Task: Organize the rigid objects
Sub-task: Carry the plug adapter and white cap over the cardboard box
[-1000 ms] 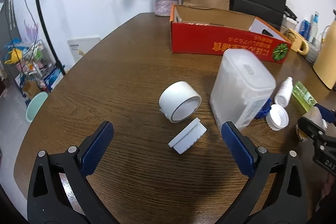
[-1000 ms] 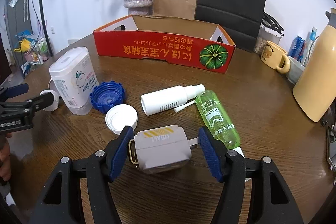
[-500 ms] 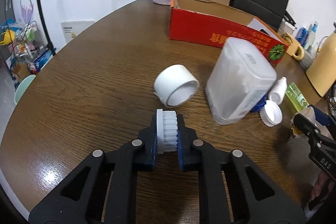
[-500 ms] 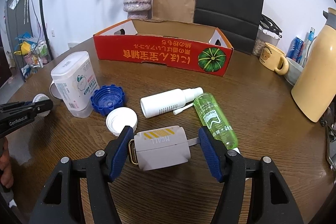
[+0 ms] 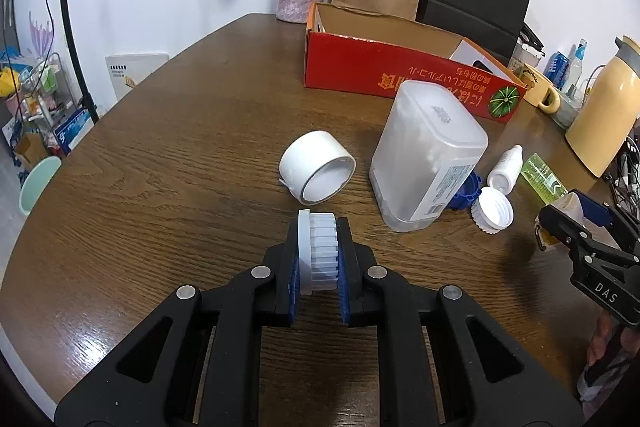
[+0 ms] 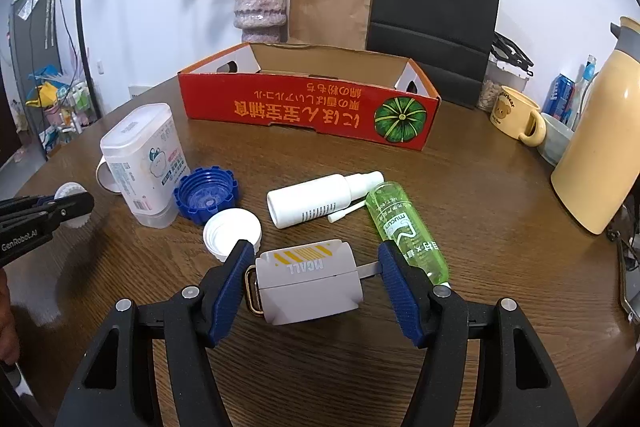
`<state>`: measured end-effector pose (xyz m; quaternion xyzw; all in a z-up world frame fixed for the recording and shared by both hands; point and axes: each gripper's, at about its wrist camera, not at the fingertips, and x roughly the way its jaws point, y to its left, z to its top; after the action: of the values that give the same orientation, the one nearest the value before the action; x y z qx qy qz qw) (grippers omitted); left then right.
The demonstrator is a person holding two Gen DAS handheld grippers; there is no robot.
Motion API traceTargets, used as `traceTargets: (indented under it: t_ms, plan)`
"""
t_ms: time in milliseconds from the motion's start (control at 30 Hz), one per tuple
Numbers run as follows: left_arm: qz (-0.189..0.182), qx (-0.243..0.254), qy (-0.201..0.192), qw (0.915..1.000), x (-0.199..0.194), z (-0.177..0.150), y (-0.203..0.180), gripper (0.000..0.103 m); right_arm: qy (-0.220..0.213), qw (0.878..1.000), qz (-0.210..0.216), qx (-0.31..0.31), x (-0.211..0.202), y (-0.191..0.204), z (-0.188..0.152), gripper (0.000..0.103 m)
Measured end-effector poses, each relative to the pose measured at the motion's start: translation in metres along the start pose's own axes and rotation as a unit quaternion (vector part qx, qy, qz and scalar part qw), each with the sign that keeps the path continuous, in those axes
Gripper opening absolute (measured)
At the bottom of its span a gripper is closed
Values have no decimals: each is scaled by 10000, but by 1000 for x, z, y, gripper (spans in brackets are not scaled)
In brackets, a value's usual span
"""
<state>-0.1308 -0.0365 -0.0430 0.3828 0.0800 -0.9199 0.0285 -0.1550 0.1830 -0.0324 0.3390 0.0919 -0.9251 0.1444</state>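
White ribbed plastic, a round screw cap (image 5: 318, 253), is sitting edge-on between the blue pads of the left gripper (image 5: 319, 259), whose fingers are pressing on its two flat faces; the cap appears to be at or just above the brown wooden table (image 5: 160, 163), at the near left of the scene. Just beyond it a white tape roll (image 5: 317, 167) is lying on its side, and to the right of that a tall translucent plastic canister (image 5: 426, 155) is standing upright.

The right gripper (image 6: 312, 277) is straddling a grey box-shaped tape measure with a yellow striped label (image 6: 308, 281) at half width. Its left pad is sitting beside the brass ring on the case, and a gap is showing on the right between the pad and the body, so I cannot tell whether it is truly gripping. Past it are lying a white open lid (image 6: 232, 233), a blue toothed cap (image 6: 206, 195), a white spray bottle (image 6: 320, 199) and a green clear bottle (image 6: 406, 231).

By my reading, the pick-up step is in hand: the ribbed cap is secured and waiting to be carried. The next move is probably calling for lifting it clear of the tape roll and taking it far across to the red cardboard box (image 5: 400, 83), whose open top is facing up, then releasing it over the near wall.
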Motion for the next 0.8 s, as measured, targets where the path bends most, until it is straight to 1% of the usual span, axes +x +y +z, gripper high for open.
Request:
traceTargets:
  t_ms: [200,400,800]
  plan:
    - [-59,55,-100,9999,-7,5,-2,11,-77,10000,-55,-19,-4,3,0,69]
    - [-109,76,-228,9997,-17,14,-2,11,-251,9996,-110,46,-12,1,5,69]
    - [-295,181,-557,9978,-34,43,-10,11,-527,9985,-128,36,-23,5,31,69]
